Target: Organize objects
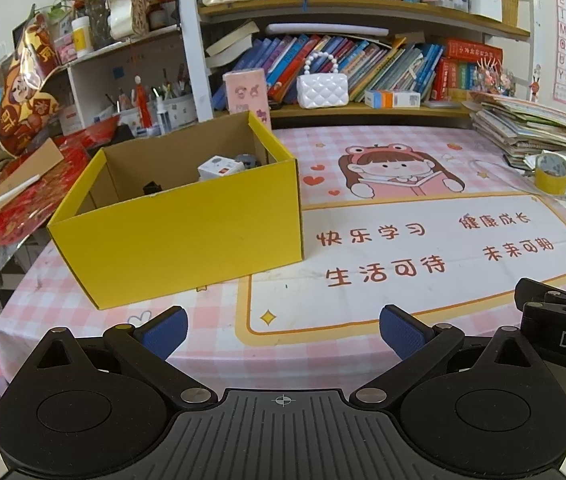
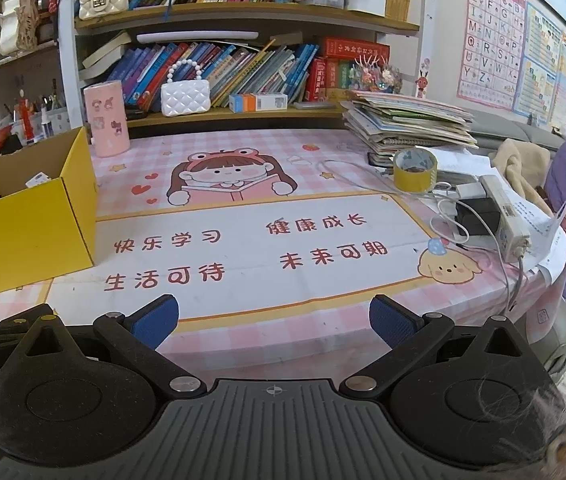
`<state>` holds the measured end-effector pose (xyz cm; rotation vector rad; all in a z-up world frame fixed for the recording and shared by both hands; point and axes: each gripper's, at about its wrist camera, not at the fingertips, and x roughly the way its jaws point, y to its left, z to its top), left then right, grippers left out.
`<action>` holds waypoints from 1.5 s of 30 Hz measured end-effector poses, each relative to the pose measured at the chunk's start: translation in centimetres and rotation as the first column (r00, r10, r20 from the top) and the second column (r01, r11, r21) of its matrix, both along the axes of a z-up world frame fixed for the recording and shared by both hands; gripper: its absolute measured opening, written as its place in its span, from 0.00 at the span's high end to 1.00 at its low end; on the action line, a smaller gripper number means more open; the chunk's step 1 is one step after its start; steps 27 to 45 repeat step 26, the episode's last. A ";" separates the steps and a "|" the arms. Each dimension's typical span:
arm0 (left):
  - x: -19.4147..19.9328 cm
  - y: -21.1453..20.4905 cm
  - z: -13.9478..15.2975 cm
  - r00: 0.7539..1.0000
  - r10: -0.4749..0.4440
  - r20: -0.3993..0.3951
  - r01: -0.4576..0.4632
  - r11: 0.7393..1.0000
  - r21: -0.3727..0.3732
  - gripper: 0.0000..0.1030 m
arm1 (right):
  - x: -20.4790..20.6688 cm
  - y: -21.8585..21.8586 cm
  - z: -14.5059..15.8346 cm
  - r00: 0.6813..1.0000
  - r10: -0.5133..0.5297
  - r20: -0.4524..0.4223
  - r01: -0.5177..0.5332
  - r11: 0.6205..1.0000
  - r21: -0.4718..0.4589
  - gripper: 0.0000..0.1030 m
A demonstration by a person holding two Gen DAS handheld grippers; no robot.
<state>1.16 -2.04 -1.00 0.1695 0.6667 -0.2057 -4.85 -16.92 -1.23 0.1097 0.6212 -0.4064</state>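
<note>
Left claw (image 1: 283, 330) gapes; yellow box (image 1: 187, 220) beyond, apart.

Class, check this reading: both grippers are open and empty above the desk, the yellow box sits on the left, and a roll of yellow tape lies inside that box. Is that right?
Not quite. The roll of yellow tape is not in the yellow box; the right wrist view shows it on the desk's right side, beside the stack of books. The left gripper and right gripper are indeed open and empty.
</note>
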 end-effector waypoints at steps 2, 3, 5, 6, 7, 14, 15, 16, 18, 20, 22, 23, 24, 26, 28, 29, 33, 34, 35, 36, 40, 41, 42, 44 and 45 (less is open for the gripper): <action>0.0 0.0 0.0 1.000 0.000 0.001 0.000 1.000 0.001 0.00 | 0.0 0.0 0.0 1.000 -0.001 0.001 0.001 1.000 -0.001 0.01; 0.0 0.0 0.0 1.000 0.000 0.001 0.000 1.000 0.001 0.00 | 0.0 0.0 0.0 1.000 -0.001 0.001 0.001 1.000 -0.002 0.01; 0.0 0.0 0.0 1.000 0.000 -0.002 0.000 1.000 -0.002 0.00 | 0.0 0.0 0.0 1.000 -0.001 0.000 0.001 1.000 -0.001 0.01; 0.0 0.0 0.0 1.000 0.000 -0.004 0.000 1.000 -0.004 0.00 | 0.0 0.0 0.0 1.000 -0.002 -0.002 0.002 1.000 0.001 0.01; 0.0 0.1 0.0 1.000 0.000 -0.006 0.000 1.000 -0.005 0.00 | 0.0 -0.1 0.0 1.000 -0.002 -0.004 0.002 1.000 0.002 0.01; 0.0 0.1 0.0 1.000 -0.001 -0.008 0.001 1.000 -0.009 0.00 | 0.0 -0.1 -0.2 1.000 -0.003 -0.004 0.003 1.000 0.002 0.01; 0.0 0.2 0.0 1.000 -0.002 -0.013 0.002 1.000 -0.017 0.00 | 0.0 -0.2 -0.3 1.000 -0.005 -0.005 0.005 1.000 0.003 0.01; 0.1 0.3 0.0 1.000 -0.004 -0.016 0.003 1.000 -0.029 0.00 | -0.1 -0.2 -0.3 1.000 -0.006 -0.006 0.006 1.000 0.003 0.01; 0.1 0.6 0.0 1.000 -0.007 -0.022 0.006 0.998 -0.056 0.00 | -0.1 -0.2 -0.3 1.000 -0.008 -0.005 0.008 1.000 0.002 0.01; 0.1 0.7 0.0 1.000 -0.006 -0.024 0.004 0.998 -0.066 0.00 | -0.2 -0.2 -0.3 1.000 -0.007 -0.002 0.007 1.000 0.000 0.01; 0.0 0.7 0.0 1.000 -0.004 -0.021 0.003 0.998 -0.067 0.00 | -0.2 -0.1 -0.3 1.000 -0.006 -0.003 0.006 1.000 -0.003 0.01; 0.0 0.6 0.0 1.000 -0.005 -0.019 0.004 0.998 -0.067 0.00 | -0.2 -0.1 -0.3 1.000 -0.006 -0.003 0.006 1.000 -0.002 0.01; 0.0 0.7 0.0 1.000 -0.006 -0.017 0.005 0.998 -0.068 0.00 | -0.3 -0.1 -0.3 1.000 -0.007 -0.004 0.007 1.000 -0.001 0.01; 0.0 0.7 0.1 1.000 -0.007 -0.015 0.006 0.998 -0.067 0.00 | -0.2 0.0 -0.2 1.000 -0.008 -0.006 0.008 1.000 0.003 0.01; 0.0 0.7 0.1 1.000 -0.007 -0.015 0.006 0.998 -0.067 0.00 | -0.2 0.0 -0.2 1.000 -0.008 -0.006 0.008 1.000 0.003 0.01; 0.0 0.7 0.1 1.000 -0.007 -0.015 0.006 0.998 -0.067 0.00 | -0.2 0.0 -0.2 1.000 -0.008 -0.006 0.008 1.000 0.003 0.01; 0.0 0.7 0.1 1.000 -0.007 -0.015 0.006 0.998 -0.067 0.00 | -0.2 0.0 -0.2 1.000 -0.008 -0.006 0.008 1.000 0.003 0.01; 0.0 0.7 0.1 1.000 -0.007 -0.015 0.006 0.998 -0.067 0.00 | -0.2 0.0 -0.2 1.000 -0.008 -0.006 0.008 1.000 0.003 0.01; 0.0 0.7 0.1 1.000 -0.007 -0.015 0.006 0.998 -0.067 0.00 | -0.2 0.0 -0.2 1.000 -0.008 -0.006 0.008 1.000 0.003 0.01; 0.0 0.7 0.1 1.000 -0.007 -0.015 0.006 0.998 -0.067 0.00 | -0.2 0.0 -0.2 1.000 -0.008 -0.006 0.008 1.000 0.003 0.01; 0.0 0.7 0.1 1.000 -0.007 -0.015 0.006 0.998 -0.067 0.00 | -0.2 0.0 -0.2 1.000 -0.008 -0.006 0.008 1.000 0.003 0.01; 0.0 0.7 0.1 1.000 -0.007 -0.015 0.006 0.998 -0.067 0.00 | -0.2 0.0 -0.2 1.000 -0.008 -0.006 0.008 1.000 0.003 0.01; 0.0 0.7 0.1 1.000 -0.007 -0.015 0.006 0.998 -0.067 0.00 | -0.2 0.0 -0.2 1.000 -0.008 -0.006 0.008 1.000 0.003 0.01; 0.0 0.7 0.1 1.000 -0.007 -0.015 0.006 0.998 -0.067 0.00 | -0.2 0.0 -0.2 1.000 -0.008 -0.006 0.008 1.000 0.003 0.01; 0.0 0.7 0.1 1.000 -0.007 -0.015 0.006 0.998 -0.067 0.00 | -0.2 0.0 -0.2 1.000 -0.008 -0.006 0.008 1.000 0.003 0.01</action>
